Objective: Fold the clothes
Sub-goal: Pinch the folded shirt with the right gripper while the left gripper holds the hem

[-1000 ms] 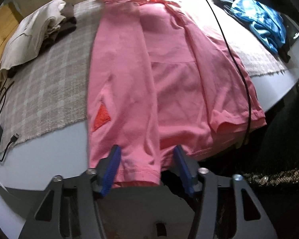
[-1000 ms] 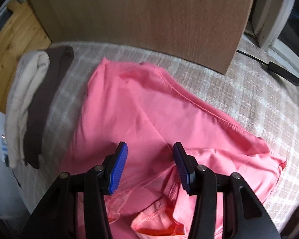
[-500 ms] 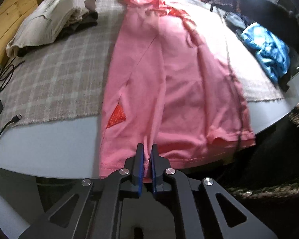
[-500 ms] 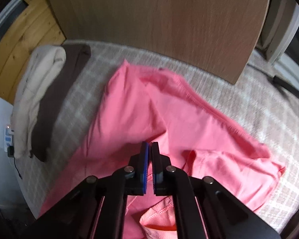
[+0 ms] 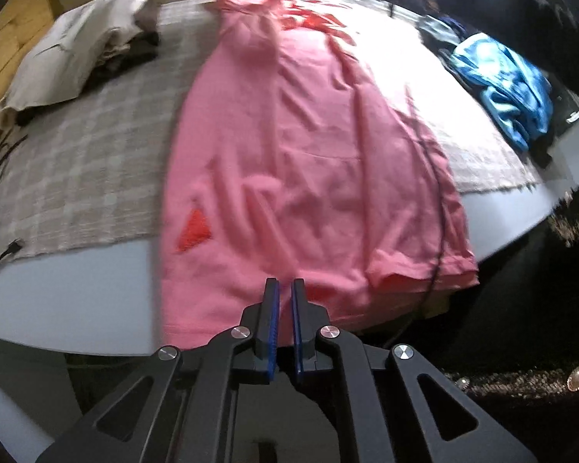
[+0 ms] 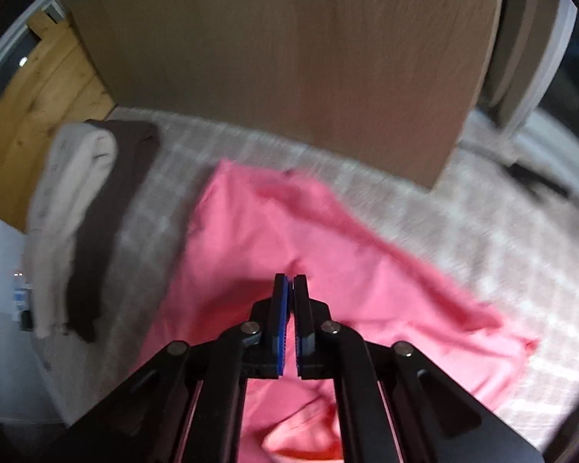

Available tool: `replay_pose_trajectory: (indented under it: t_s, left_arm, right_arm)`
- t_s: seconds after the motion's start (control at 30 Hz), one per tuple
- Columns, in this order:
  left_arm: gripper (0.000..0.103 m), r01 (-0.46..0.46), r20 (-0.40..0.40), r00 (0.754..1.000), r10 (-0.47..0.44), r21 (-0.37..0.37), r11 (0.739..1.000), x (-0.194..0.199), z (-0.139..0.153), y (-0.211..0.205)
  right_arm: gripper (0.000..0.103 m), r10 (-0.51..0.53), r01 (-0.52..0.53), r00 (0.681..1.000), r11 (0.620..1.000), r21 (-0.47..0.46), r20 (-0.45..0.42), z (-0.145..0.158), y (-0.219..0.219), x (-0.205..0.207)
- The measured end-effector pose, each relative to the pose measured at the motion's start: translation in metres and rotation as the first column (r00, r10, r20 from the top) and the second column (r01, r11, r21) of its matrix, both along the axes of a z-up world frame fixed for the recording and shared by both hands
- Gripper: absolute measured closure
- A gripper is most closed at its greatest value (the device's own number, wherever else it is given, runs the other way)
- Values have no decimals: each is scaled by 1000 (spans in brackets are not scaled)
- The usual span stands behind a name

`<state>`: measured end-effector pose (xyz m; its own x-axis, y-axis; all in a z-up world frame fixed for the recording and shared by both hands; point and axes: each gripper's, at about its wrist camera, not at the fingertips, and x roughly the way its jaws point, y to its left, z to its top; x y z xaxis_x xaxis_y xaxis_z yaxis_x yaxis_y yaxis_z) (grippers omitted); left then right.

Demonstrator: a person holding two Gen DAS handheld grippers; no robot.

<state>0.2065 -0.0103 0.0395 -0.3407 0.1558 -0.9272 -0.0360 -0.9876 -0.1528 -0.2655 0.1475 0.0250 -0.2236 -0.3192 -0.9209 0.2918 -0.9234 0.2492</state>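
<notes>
From the left wrist view, a folded cream garment (image 5: 69, 50) on a dark one sits far to the upper left of the jaws, on a checked grey cloth (image 5: 81, 177) that covers the white desk (image 5: 81, 301). Straight ahead of the jaws the pink shirt (image 5: 312, 146) lies lengthwise, its hem hanging over the near desk edge. The left gripper (image 5: 284, 289) has its jaws pressed nearly together, pinching that hem. To the right of the jaws a thin black cable (image 5: 436, 231) runs along the shirt's edge, and a crumpled blue garment (image 5: 501, 88) lies well off to the upper right.

From the right wrist view, the cream and dark stack (image 6: 77, 223) lies left of the jaws. The right gripper (image 6: 290, 283) pinches the pink fabric (image 6: 258, 239); its jaws, pressed tight a moment ago, have just eased slightly apart. A brown board (image 6: 289, 58) stands beyond.
</notes>
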Motion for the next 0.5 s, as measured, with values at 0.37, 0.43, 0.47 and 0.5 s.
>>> replay_pose_trajectory:
  t_s: [0.37, 0.43, 0.47, 0.5]
  left_arm:
    - [97, -18, 11, 1000, 18, 16, 1000, 2, -4, -13]
    - [97, -18, 12, 1000, 18, 14, 1000, 0, -5, -9]
    - [97, -20, 11, 1000, 20, 17, 1000, 0, -5, -8]
    - [97, -22, 11, 1000, 22, 23, 1000, 1, -5, -9]
  right_arm:
    - [63, 59, -60, 998, 998, 30, 29, -14, -20, 108]
    - [62, 66, -67, 998, 997, 46, 21, -22, -19, 109]
    - [62, 77, -78, 997, 997, 27, 17, -22, -18, 109]
    - [62, 89, -89, 996, 996, 9, 12, -22, -17, 109]
